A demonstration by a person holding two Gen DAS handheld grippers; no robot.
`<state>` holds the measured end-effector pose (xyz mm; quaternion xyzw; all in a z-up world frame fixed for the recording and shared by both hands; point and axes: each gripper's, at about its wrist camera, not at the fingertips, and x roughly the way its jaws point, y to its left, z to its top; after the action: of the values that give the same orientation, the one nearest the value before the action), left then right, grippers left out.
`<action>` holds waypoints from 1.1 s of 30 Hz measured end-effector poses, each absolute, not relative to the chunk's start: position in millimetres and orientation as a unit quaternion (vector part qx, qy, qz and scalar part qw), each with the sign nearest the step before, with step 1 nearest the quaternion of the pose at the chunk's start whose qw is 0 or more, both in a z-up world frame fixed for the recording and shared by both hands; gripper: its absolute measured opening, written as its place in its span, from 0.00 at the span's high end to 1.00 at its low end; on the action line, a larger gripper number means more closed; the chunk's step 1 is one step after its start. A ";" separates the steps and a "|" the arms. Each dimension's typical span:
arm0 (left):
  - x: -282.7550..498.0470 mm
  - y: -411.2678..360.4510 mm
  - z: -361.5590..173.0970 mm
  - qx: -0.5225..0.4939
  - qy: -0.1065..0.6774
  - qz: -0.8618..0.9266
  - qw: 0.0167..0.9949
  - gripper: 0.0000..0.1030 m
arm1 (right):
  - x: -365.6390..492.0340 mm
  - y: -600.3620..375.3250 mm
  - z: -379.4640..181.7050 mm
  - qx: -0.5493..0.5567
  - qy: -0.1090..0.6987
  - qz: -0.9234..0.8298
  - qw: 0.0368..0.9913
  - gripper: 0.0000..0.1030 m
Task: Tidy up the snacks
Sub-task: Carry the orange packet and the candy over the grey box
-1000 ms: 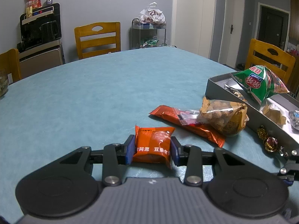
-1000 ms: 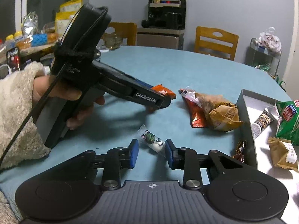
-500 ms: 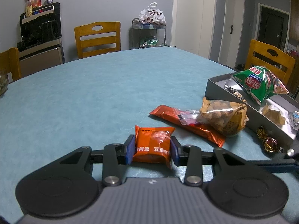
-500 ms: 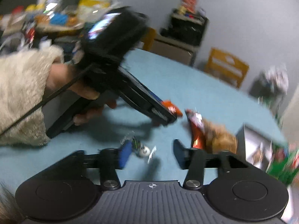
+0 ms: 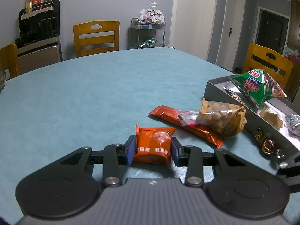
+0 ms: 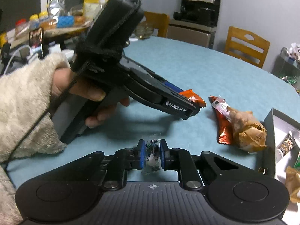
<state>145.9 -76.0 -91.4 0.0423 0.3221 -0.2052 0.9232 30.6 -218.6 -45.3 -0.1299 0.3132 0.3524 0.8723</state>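
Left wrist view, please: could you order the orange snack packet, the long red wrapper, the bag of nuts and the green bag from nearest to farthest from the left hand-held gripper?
1. Orange snack packet: between the left hand-held gripper pads.
2. Long red wrapper: on the table, ahead right.
3. Bag of nuts: lying on that wrapper's right part, beside the grey tray.
4. Green bag: in the tray, far right.

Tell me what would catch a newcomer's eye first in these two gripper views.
Probably the orange snack packet clamped in the left gripper just above the blue table. Next, the right gripper, whose jaws have just closed on a small clear-wrapped candy. To the right, a green chip bag sticks up from the grey tray, with a nut bag lying beside the tray.
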 end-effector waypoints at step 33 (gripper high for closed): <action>69.7 -127.4 -2.3 0.072 0.240 -0.258 0.933 0.67 | -2.1 -342.4 -1.2 -0.022 0.226 0.247 0.942 0.83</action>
<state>69.7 -127.4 -2.3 0.0719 0.2399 -0.2584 0.9330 -2.1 -342.4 -1.2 -0.0222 0.2263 0.2467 0.9420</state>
